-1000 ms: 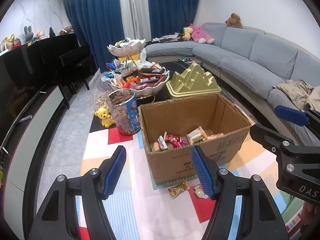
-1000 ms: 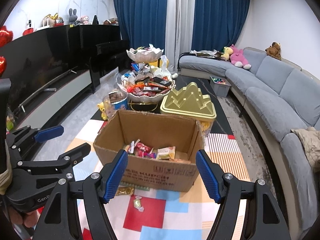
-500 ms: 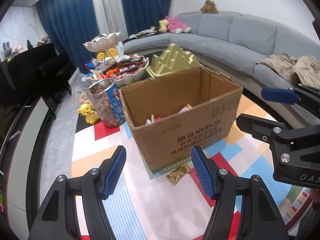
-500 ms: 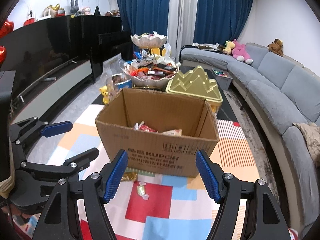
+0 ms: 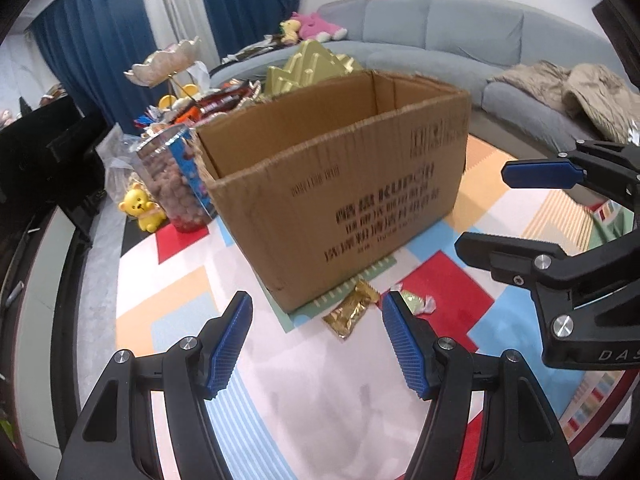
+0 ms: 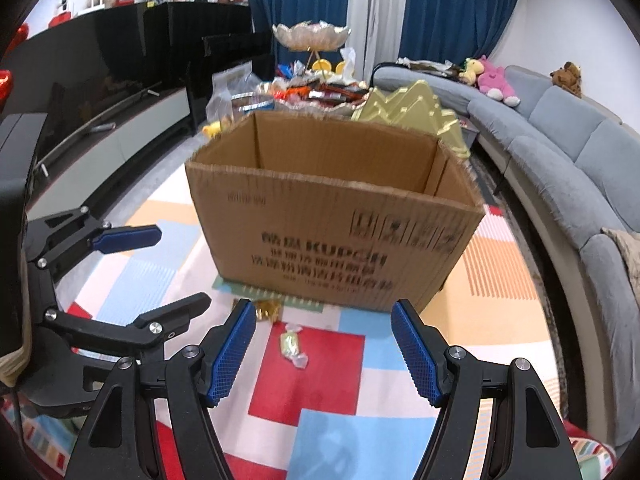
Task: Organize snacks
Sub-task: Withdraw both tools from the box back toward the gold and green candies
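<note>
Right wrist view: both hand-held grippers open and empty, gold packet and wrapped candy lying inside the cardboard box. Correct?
Not quite. The gold packet and the wrapped candy lie on the play mat in front of the cardboard box, not inside it; the right wrist view shows this. The rest holds: the left hand-held gripper and the right hand-held gripper are open and empty.

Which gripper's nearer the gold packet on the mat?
Left. The left gripper hangs just short of the gold packet, packet in line with its open jaws. The right gripper faces the wrapped candy instead, packet off to its left.
</note>
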